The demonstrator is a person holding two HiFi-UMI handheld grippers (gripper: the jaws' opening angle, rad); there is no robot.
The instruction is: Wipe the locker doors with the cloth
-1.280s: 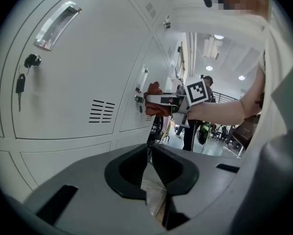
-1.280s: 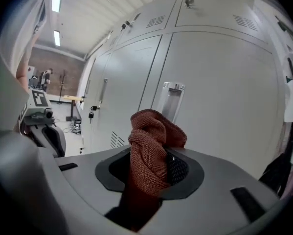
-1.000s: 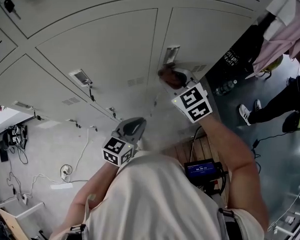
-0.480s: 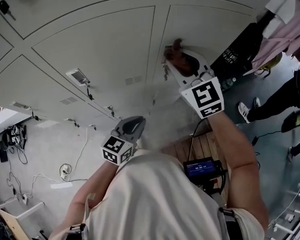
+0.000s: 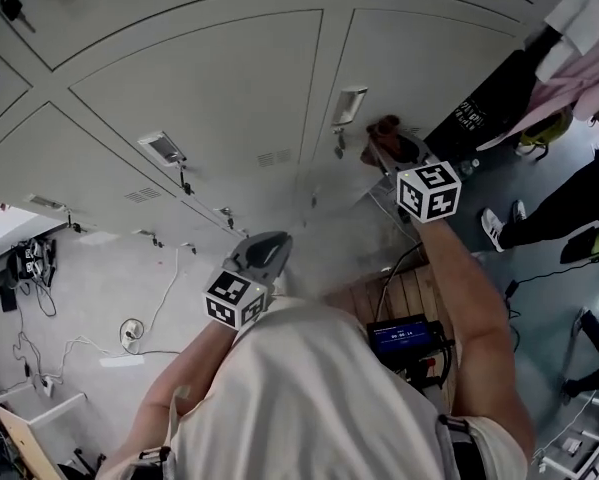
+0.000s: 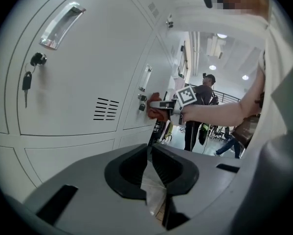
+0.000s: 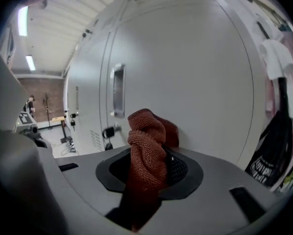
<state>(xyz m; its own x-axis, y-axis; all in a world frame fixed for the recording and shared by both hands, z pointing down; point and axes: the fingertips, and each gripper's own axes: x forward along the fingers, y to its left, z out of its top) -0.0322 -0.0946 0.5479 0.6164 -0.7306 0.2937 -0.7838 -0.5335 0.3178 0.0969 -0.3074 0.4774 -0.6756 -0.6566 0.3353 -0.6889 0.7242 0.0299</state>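
A rust-red knitted cloth [image 7: 146, 146] is bunched between the jaws of my right gripper [image 7: 151, 166], which is shut on it. The cloth [image 5: 382, 128] is pressed against a pale grey locker door [image 5: 429, 58], just right of that door's metal handle [image 5: 348, 105]. The right gripper [image 5: 399, 153] reaches out at arm's length. In the left gripper view the cloth [image 6: 155, 112] sits by the door's lock. My left gripper [image 5: 261, 255] hangs low near my chest, away from the doors, its jaws shut with nothing held.
More locker doors [image 5: 209, 78] with handles, vents and keys in locks fill the left. Pink and white garments [image 5: 569, 48] and a black bag [image 5: 479, 108] hang at the right. A person's legs [image 5: 559, 208] stand there. A wooden pallet with a device [image 5: 404, 338] lies below.
My right gripper carried the cloth across the door, from left of the handle, up past it and over to the handle's right. The left gripper stayed still.
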